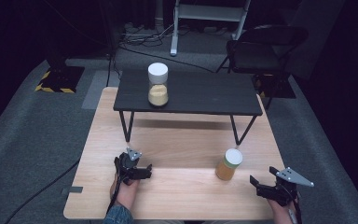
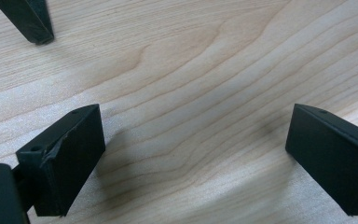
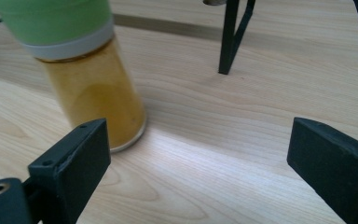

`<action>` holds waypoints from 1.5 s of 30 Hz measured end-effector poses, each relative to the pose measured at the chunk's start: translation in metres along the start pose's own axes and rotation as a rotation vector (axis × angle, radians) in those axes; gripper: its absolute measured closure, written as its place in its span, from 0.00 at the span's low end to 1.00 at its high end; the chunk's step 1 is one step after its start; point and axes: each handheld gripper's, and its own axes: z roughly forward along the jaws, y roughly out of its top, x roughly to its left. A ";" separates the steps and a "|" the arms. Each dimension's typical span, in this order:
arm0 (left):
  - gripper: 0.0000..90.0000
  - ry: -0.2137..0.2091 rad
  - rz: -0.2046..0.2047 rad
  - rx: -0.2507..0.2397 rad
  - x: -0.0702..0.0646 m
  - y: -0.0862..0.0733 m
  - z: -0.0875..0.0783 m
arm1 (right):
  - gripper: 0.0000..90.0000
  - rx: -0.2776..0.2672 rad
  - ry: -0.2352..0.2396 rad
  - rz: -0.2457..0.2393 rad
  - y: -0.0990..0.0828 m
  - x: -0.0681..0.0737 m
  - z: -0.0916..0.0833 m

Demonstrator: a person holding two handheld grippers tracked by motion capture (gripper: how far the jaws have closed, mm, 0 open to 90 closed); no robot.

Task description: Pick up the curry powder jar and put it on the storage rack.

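A jar of orange-yellow powder with a pale green lid [image 1: 229, 164] stands upright on the wooden table [image 1: 182, 196] at the front right; the right gripper view has this jar [image 3: 93, 93] close up at the left. My right gripper [image 1: 260, 183] is to the jar's right near the table's corner, open and empty [image 3: 196, 163]. A second jar with a white lid [image 1: 158, 85] and pale powder stands on the small black raised table [image 1: 205, 93]. My left gripper [image 1: 142, 170] rests at the front left, open over bare wood [image 2: 193, 154].
The black table's thin metal legs [image 1: 127, 126] [image 1: 240, 133] stand on the wooden top; one leg [image 3: 228, 37] rises behind the green-lidded jar. A black chair [image 1: 261, 51] and cables lie on the grey floor beyond.
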 end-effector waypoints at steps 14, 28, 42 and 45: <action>0.05 0.000 0.002 -0.001 0.000 0.000 0.000 | 0.05 -0.040 0.031 0.014 0.002 0.014 -0.015; 0.04 0.005 -0.006 -0.001 -0.001 0.000 0.000 | 0.05 -0.066 0.033 -0.002 0.002 0.027 -0.018; 0.04 0.007 -0.001 0.000 -0.003 -0.001 -0.001 | 0.05 -0.075 0.072 -0.026 0.010 0.033 -0.005; 0.04 0.009 -0.004 0.001 -0.004 -0.001 -0.001 | 0.06 -0.070 0.070 -0.030 0.014 0.037 0.001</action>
